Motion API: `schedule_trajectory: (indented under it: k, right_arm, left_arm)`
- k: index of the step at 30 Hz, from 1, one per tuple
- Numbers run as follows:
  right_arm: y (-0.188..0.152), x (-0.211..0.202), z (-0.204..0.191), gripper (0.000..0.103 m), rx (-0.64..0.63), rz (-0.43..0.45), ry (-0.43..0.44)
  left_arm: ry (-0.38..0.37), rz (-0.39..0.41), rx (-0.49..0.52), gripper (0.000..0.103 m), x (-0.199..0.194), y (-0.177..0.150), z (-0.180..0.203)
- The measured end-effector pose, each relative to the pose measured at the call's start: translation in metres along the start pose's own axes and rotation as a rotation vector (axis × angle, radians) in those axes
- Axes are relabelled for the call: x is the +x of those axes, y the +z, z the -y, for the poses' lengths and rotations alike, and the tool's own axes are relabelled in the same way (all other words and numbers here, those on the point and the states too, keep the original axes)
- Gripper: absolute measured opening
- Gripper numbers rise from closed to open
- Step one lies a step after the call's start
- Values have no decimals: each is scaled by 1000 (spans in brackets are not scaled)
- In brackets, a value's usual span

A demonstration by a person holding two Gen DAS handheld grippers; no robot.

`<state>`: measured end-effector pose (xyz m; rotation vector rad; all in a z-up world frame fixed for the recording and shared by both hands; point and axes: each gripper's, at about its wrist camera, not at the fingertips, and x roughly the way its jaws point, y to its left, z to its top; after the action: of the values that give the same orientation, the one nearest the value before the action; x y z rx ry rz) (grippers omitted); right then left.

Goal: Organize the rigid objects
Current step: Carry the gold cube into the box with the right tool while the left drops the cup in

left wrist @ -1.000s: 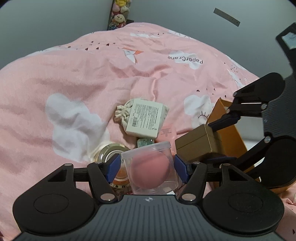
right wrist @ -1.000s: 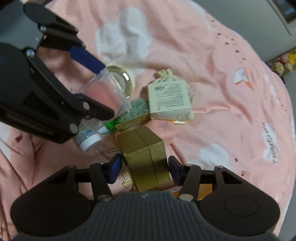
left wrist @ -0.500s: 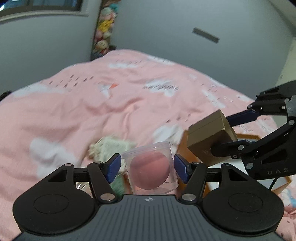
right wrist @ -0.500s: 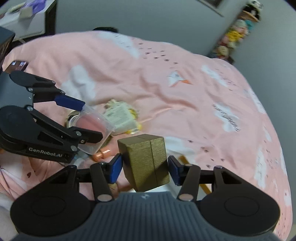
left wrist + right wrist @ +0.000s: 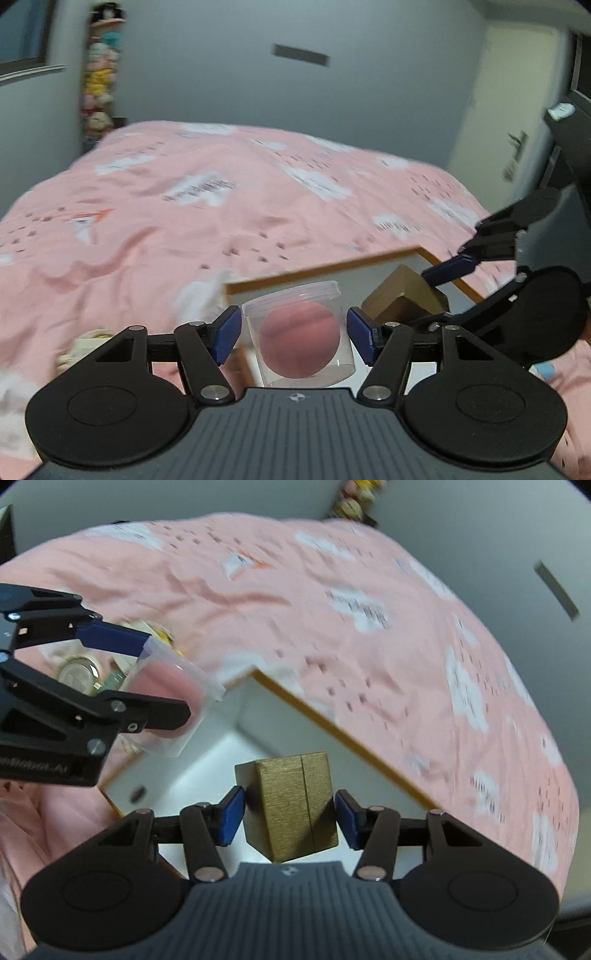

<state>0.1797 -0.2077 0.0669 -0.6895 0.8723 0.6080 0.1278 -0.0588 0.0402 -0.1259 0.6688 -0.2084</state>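
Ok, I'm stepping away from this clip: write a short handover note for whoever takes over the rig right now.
Left gripper: shut on the clear jar with the pink ball inside, held up near the box's corner.
Right gripper: shut on the gold box, held above the open white storage box with the orange rim, on the pink bedspread.
Done: both items picked up.
Left: set both into the storage box; a round tin and other small items remain on the bedspread.

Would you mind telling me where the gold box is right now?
The gold box is held in the right gripper, above the open white box with the orange rim on the pink bed.
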Motion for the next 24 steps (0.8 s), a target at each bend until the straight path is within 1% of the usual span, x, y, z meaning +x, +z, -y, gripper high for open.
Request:
schedule_trajectory:
  k: [3, 8, 11, 14, 18, 21, 24]
  right_arm:
    - [-15, 15, 12, 53, 54, -53, 7]
    - [-33, 40, 22, 53, 129, -130, 73]
    - [-41, 55, 22, 53, 155, -174, 120]
    - [-46, 69, 19, 52, 169, -213, 161]
    - [-48, 78, 18, 52, 202, -225, 198]
    - [-47, 82, 20, 52, 221, -236, 221]
    - [-46, 85, 22, 52, 228, -242, 234]
  left_arm:
    - [-17, -57, 44, 72, 21, -1, 12]
    - [-37, -155, 128, 72, 43, -9, 22]
    - [-21, -185, 179, 72, 51, -14, 27]
    - [-13, -206, 198, 72, 58, -19, 30]
    - [0, -242, 234, 72, 65, -22, 32]
    - [36, -290, 260, 72, 69, -24, 36]
    - [54, -322, 268, 72, 73, -25, 36]
